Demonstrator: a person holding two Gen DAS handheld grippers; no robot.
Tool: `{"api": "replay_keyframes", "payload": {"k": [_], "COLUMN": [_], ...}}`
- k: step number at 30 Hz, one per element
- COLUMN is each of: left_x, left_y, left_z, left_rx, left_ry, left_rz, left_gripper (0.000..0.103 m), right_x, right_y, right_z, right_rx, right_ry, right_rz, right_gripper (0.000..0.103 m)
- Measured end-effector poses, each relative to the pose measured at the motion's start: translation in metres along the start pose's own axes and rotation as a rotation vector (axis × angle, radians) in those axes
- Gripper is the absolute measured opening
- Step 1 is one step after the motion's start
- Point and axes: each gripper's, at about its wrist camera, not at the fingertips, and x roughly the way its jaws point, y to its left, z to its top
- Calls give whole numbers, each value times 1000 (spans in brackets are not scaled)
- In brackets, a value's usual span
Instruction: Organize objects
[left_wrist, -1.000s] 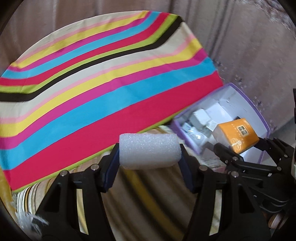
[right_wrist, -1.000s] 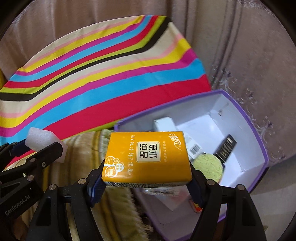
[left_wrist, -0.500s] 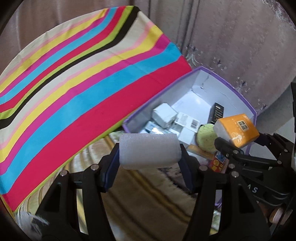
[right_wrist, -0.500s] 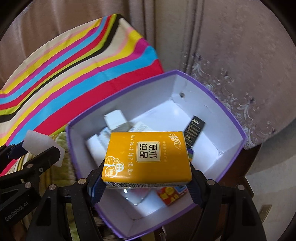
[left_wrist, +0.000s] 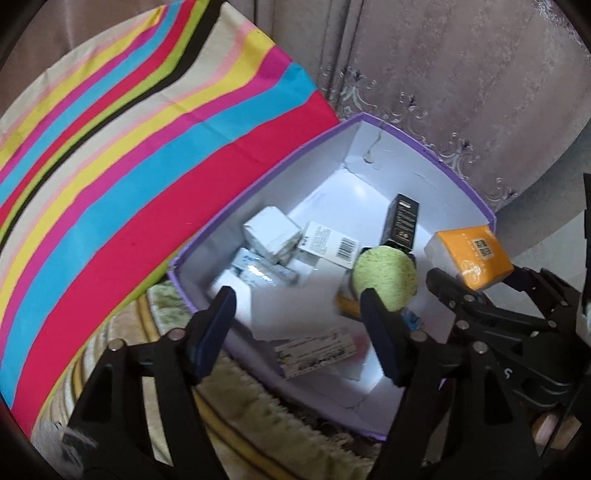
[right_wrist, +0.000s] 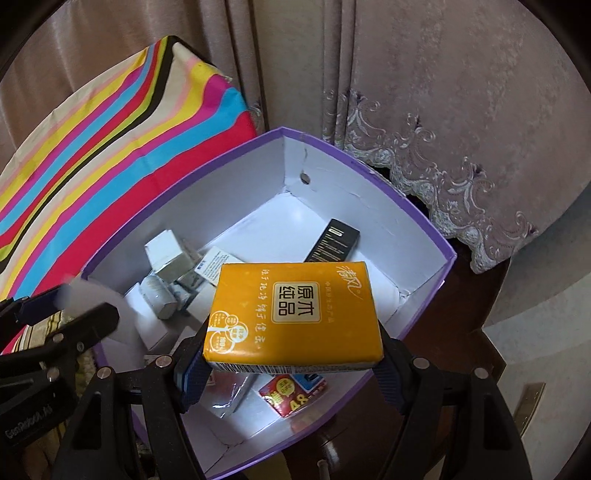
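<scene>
Left gripper (left_wrist: 299, 321) held over the near-left corner of the purple-rimmed box (left_wrist: 436, 155), jaws apart; a pale blurred shape (left_wrist: 291, 306) sits between and just below them, too smeared to say whether it touches either finger. In the right wrist view the same pale blur (right_wrist: 92, 291) shows beside the left gripper's tip at the box's left wall. Right gripper (right_wrist: 291, 365) clamped on an orange tissue pack (right_wrist: 295, 314), pack held flat above the box's near half, label side up. Box interior white; contents seen: green ball (left_wrist: 384, 277), black carton (left_wrist: 400, 221) leaning toward the far wall, small white cartons (left_wrist: 271, 234) grouped at the left side, a barcoded white pack (left_wrist: 328, 243) between them and the ball, and a red packet (right_wrist: 288, 395) on the floor under the tissue pack. Striped cloth (left_wrist: 129, 166) lies just left of the box; curtain (right_wrist: 461, 110) hangs behind it.
</scene>
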Motion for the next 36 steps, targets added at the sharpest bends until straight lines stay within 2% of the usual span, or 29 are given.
{"api": "replay_keyframes", "payload": {"k": [3,8,10,12,15,17,20,27,31,36], "left_x": [7,5,4,6,3,-2,-10,-22,-27,-25], "left_y": [-3,-11,-13,-16,-18,-19,-22,-23,-16,-12], "left_z": [4,5,5,5,1,-4,-12,-27,-34,-38], "left_rx": [-17,15,32,62,80,94,114,135,105,94], "left_ry": [25,11,10,29,29,17,2,1,9,18], "left_rz": [-21,22,26,65,100,94,93,72,7,-20], "left_gripper": [83,84,85,86,89,90,91,91,91,91], "right_x": [3,-1,0,1,-3,-6,-14,-25,-30,-33], "right_y": [-5,-13,-15,-16,-15,-15,-19,-17,-14,-11], "right_z": [2,2,2,2,-2,-6,-9,-17,-23,-32], "right_rx": [9,18,20,22,8,6,15,-1,7,33], "right_ry": [-4,-48,-40,-14,3,2,-6,-25,-30,-25], "right_rz": [12,-6,7,21,-6,-28,-15,-80,-117,-125], "right_gripper": [77,83,84,84,84,84,84,84,84,84]}}
